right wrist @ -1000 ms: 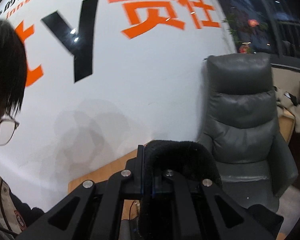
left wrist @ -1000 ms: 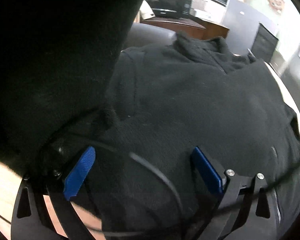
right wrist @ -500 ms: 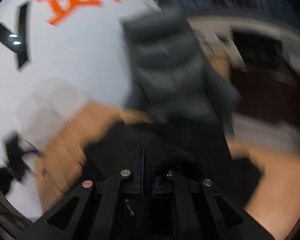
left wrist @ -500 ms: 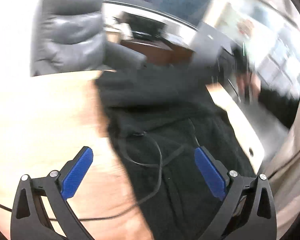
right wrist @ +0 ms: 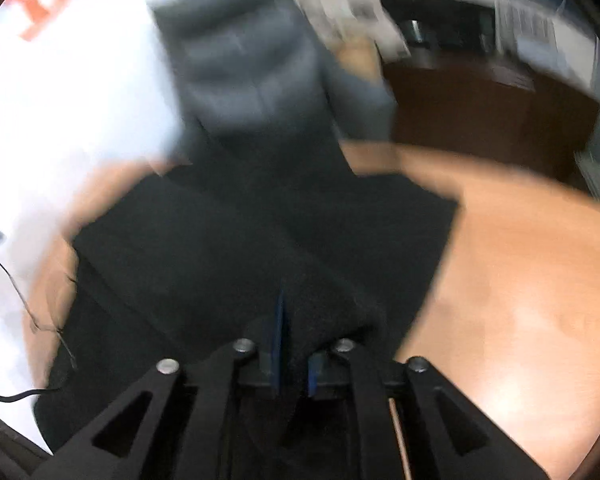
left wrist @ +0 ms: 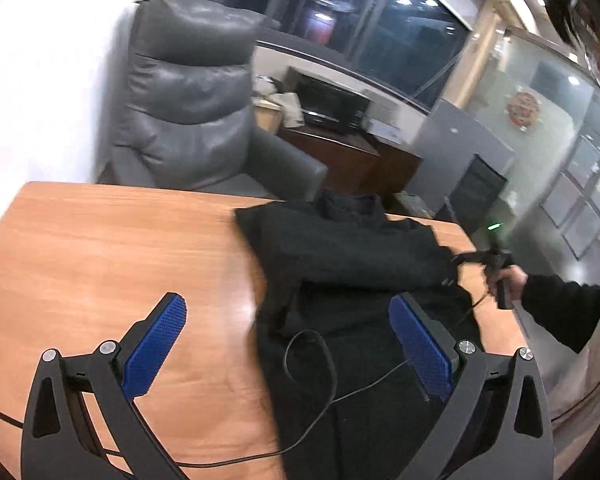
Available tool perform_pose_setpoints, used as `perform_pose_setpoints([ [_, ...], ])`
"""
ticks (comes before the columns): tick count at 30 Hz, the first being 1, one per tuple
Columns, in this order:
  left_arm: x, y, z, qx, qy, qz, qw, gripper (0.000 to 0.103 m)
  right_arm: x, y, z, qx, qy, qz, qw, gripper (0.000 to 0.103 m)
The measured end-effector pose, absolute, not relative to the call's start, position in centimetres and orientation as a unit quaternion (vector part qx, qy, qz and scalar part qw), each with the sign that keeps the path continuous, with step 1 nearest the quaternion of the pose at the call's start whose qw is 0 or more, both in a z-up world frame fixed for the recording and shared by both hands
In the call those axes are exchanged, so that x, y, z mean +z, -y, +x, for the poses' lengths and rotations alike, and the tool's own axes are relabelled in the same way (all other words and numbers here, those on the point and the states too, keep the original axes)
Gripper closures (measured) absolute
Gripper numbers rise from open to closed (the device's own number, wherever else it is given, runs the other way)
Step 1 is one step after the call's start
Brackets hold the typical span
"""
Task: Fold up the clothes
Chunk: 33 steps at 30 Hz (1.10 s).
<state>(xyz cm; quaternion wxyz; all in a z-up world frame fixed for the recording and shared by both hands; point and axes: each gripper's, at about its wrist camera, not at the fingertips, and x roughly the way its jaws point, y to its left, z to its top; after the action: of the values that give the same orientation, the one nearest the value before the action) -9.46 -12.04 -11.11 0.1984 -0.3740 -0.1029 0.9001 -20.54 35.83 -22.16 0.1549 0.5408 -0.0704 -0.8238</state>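
A black fleece jacket [left wrist: 351, 248] lies on the wooden table [left wrist: 100, 248], collar towards the far edge, with a fold laid across its upper part. My left gripper [left wrist: 288, 300] hangs open above the jacket's left edge, nothing between its blue pads. At the jacket's right side a hand holds my right gripper [left wrist: 465, 258] against the cloth. The right wrist view is blurred: the right gripper [right wrist: 298, 336] points steeply down at the jacket [right wrist: 220, 248], its jaws are opening, and a lump of black fleece still sits in the narrow gap between them.
A grey leather armchair [left wrist: 188, 92] stands behind the table's far edge. A thin black cable [left wrist: 319, 360] loops over the jacket near my left gripper. A person's dark sleeve [left wrist: 559, 300] reaches in from the right. A dark desk [left wrist: 339, 148] stands further back.
My left gripper rose off the jacket and pulled back, still open. My right gripper swung down from facing the wall to the jacket on the table, bringing the held fleece with it; its jaws parted slightly.
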Motion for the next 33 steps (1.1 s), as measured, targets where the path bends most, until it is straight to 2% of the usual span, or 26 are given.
perform_pose_setpoints([
  [3,-10.6,9.1,-12.4,0.892,0.081,-0.363,0.256,0.000,-22.3,-35.0,-19.0,-0.822,0.048,0.546,0.154,0.083],
  [4,-10.4,8.3,-13.5,0.888,0.071,-0.361,0.276,0.000,-21.5,-35.1,-18.4,-0.831,0.057,0.533,0.147,0.073],
  [5,-10.4,7.0,-14.9,0.882,0.056,-0.361,0.298,0.000,-20.5,-35.2,-17.7,-0.842,0.064,0.518,0.139,0.053],
  [7,-11.0,4.1,-17.8,0.869,0.022,-0.359,0.339,0.000,-17.6,-35.2,-15.9,-0.870,0.068,0.473,0.119,0.045],
  [9,-12.3,1.8,-20.2,0.854,0.000,-0.365,0.371,0.000,-14.8,-35.0,-14.2,-0.895,0.069,0.428,0.104,0.045],
  [12,-17.5,-1.4,-24.1,0.827,-0.029,-0.416,0.377,0.000,-12.0,-32.6,-13.2,-0.917,0.031,0.377,0.128,0.045],
  [14,-21.4,-2.2,-26.6,0.809,-0.032,-0.460,0.365,0.003,-12.7,-30.8,-14.7,-0.907,0.013,0.384,0.171,0.045],
  [17,-25.9,-2.1,-26.5,0.795,-0.046,-0.495,0.349,0.004,-17.2,-28.3,-17.9,-0.890,-0.032,0.417,0.179,0.045],
  [19,-26.4,-2.0,-24.9,0.801,-0.070,-0.480,0.351,0.003,-21.6,-29.4,-19.6,-0.878,-0.006,0.455,0.148,0.045],
  [21,-26.5,-2.0,-23.2,0.808,-0.094,-0.461,0.355,0.002,-25.0,-30.7,-19.6,-0.870,-0.004,0.477,0.124,0.050],
  [24,-25.8,-2.5,-22.5,0.806,-0.114,-0.461,0.353,0.002,-24.7,-31.4,-17.9,-0.889,-0.010,0.440,0.121,0.051],
  [27,-24.5,-2.9,-22.3,0.803,-0.113,-0.462,0.359,0.001,-22.0,-30.8,-18.5,-0.898,-0.009,0.422,0.125,0.050],
  [31,-22.8,-1.7,-24.7,0.817,-0.071,-0.447,0.358,0.001,-19.1,-31.1,-20.7,-0.915,-0.006,0.373,0.155,0.038],
  [33,-22.0,-1.4,-26.6,0.825,-0.056,-0.436,0.355,0.001,-20.2,-31.6,-22.5,-0.908,-0.002,0.395,0.143,0.038],
])
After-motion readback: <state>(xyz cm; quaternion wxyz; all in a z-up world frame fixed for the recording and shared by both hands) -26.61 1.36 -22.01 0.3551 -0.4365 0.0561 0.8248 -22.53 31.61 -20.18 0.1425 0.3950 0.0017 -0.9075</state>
